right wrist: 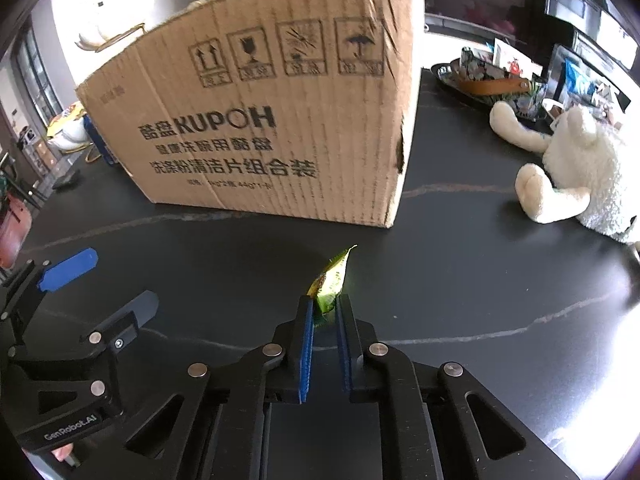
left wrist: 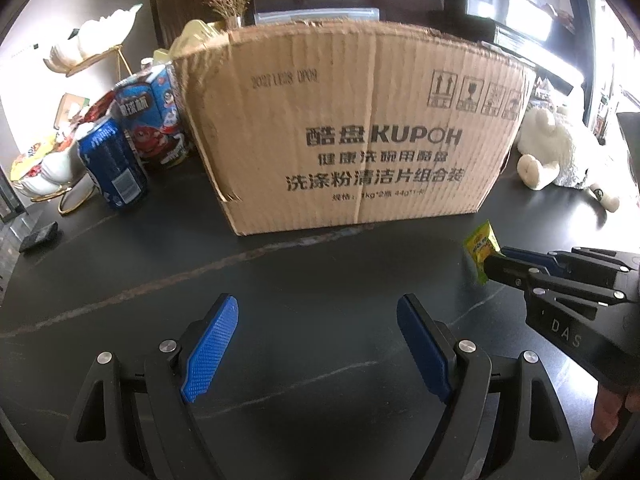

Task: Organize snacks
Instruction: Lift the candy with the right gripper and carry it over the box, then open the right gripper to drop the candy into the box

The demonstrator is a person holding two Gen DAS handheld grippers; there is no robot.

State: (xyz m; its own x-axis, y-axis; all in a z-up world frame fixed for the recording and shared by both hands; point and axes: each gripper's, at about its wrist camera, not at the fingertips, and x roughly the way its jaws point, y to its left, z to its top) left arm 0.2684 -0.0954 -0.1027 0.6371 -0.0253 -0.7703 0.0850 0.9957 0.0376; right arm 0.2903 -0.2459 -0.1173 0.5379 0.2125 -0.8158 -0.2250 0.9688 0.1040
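A small yellow-green snack packet [right wrist: 334, 276] is pinched at its lower end between the blue pads of my right gripper [right wrist: 325, 300], which is shut on it just above the black table [right wrist: 460, 280]. In the left wrist view the same packet [left wrist: 482, 246] sticks out of the right gripper [left wrist: 494, 264] at the right edge. My left gripper [left wrist: 317, 304] stands open over bare table with nothing between its fingers; the right wrist view shows it [right wrist: 124, 276] at the lower left. A large open cardboard box [left wrist: 360, 128] [right wrist: 260, 120] stands just behind both grippers.
Left of the box stand a blue can [left wrist: 112, 164], snack cartons [left wrist: 156, 120] and white bowls on gold stands [left wrist: 52, 168]. A white plush toy [right wrist: 580, 168] lies to the right, with a patterned tray [right wrist: 492, 80] behind it.
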